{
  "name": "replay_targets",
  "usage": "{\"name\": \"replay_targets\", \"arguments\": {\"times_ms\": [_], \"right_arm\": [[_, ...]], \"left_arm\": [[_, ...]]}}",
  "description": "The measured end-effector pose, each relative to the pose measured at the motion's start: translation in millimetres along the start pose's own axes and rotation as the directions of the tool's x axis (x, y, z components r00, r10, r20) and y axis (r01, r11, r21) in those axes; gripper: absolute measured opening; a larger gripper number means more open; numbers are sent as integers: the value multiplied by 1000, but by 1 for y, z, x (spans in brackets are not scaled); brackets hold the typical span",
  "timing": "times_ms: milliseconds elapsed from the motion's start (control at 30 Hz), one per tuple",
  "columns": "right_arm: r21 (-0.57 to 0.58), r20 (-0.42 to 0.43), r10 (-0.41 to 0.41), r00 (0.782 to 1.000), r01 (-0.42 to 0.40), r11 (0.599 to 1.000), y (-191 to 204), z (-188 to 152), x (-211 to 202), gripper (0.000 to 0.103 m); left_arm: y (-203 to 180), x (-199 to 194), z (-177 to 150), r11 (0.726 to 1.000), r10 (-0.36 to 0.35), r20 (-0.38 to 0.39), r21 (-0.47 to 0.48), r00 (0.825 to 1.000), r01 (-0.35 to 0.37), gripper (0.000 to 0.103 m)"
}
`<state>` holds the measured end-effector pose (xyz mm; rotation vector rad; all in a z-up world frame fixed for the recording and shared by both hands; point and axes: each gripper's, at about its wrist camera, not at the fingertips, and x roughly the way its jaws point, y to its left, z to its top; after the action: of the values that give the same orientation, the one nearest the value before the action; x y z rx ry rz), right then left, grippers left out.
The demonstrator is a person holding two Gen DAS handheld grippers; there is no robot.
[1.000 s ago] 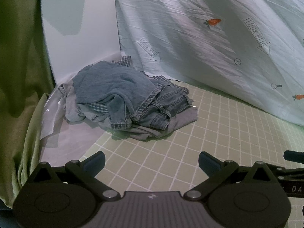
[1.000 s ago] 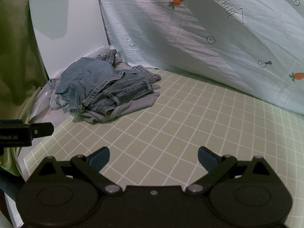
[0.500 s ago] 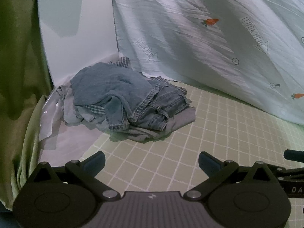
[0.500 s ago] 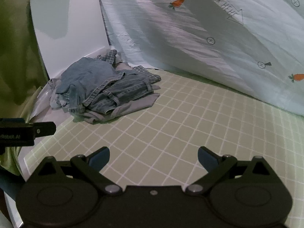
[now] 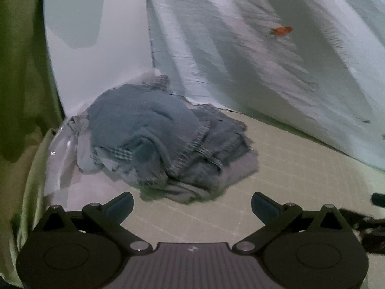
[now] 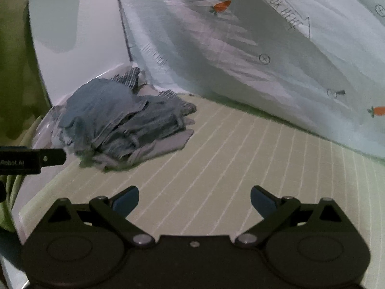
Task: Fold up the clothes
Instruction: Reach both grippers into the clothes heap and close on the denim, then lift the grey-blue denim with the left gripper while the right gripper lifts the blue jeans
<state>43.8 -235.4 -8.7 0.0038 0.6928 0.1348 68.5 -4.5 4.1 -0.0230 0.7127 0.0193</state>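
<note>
Soft, limp heap of clothes (image 5: 154,142); denim heavier, better pinched at a hem. Left tongs (image 5: 192,201) and right tongs (image 6: 194,198) both apart, empty.

A crumpled pile of clothes (image 5: 154,139) is heaped at the far left corner of the gridded mat (image 6: 240,168): blue denim uppermost, checked fabric and grey cloth beneath, all unfolded.

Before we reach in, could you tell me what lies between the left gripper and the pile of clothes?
Only bare checked mat between the left gripper and the pile of clothes, per the left wrist view.
</note>
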Motion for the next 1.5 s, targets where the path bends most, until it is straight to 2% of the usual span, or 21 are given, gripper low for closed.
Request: {"name": "replay_targets", "arguments": {"times_ms": [333, 600, 700, 867, 1000, 1100, 1200, 1267, 1333, 1367, 1400, 1433, 1467, 1500], "right_arm": [[28, 25, -14, 1000, 13, 1000, 5, 77, 71, 101], [13, -27, -9, 1000, 9, 1000, 26, 129, 166, 101], [27, -59, 3, 998, -2, 1000, 36, 146, 207, 101], [81, -115, 52, 992, -42, 996, 47, 166, 273, 100], [159, -135, 116, 984, -94, 983, 46, 176, 312, 99], [177, -158, 145, 977, -116, 977, 50, 180, 336, 93], [181, -202, 182, 962, -146, 973, 52, 177, 353, 83], [195, -199, 208, 958, -169, 966, 52, 174, 355, 79], [177, -184, 230, 956, -198, 964, 51, 173, 350, 56], [167, -176, 242, 954, -213, 963, 51, 173, 347, 46], [163, -165, 255, 953, -228, 960, 50, 174, 343, 26], [159, -146, 261, 954, -237, 958, 48, 174, 338, 18], [154, -127, 270, 954, -250, 956, 47, 175, 332, 15], [141, -110, 269, 957, -253, 957, 48, 175, 325, 11]], "left_arm": [[47, 81, 65, 996, 46, -39, -80, 998, -49, 103], [84, 164, 130, 986, 80, -63, -139, 995, -88, 103], [89, 199, 151, 983, 68, -88, -165, 994, -81, 103], [84, 235, 161, 980, 3, -112, -196, 994, -25, 102], [80, 255, 164, 976, 4, -123, -214, 992, -31, 100], [78, 265, 165, 976, 26, -119, -211, 993, -50, 90], [78, 267, 168, 979, 19, -100, -201, 995, -39, 73], [76, 264, 170, 983, 41, -85, -176, 996, -55, 44], [78, 260, 170, 982, 80, -77, -166, 994, -92, 25], [80, 258, 170, 981, 74, -73, -172, 995, -85, 21], [82, 257, 171, 981, 68, -70, -179, 995, -79, 17], [83, 255, 172, 980, 65, -66, -181, 996, -76, 12], [84, 251, 173, 981, 60, -59, -180, 996, -69, 6], [85, 245, 174, 982, 57, -46, -177, 997, -64, 5]]}}
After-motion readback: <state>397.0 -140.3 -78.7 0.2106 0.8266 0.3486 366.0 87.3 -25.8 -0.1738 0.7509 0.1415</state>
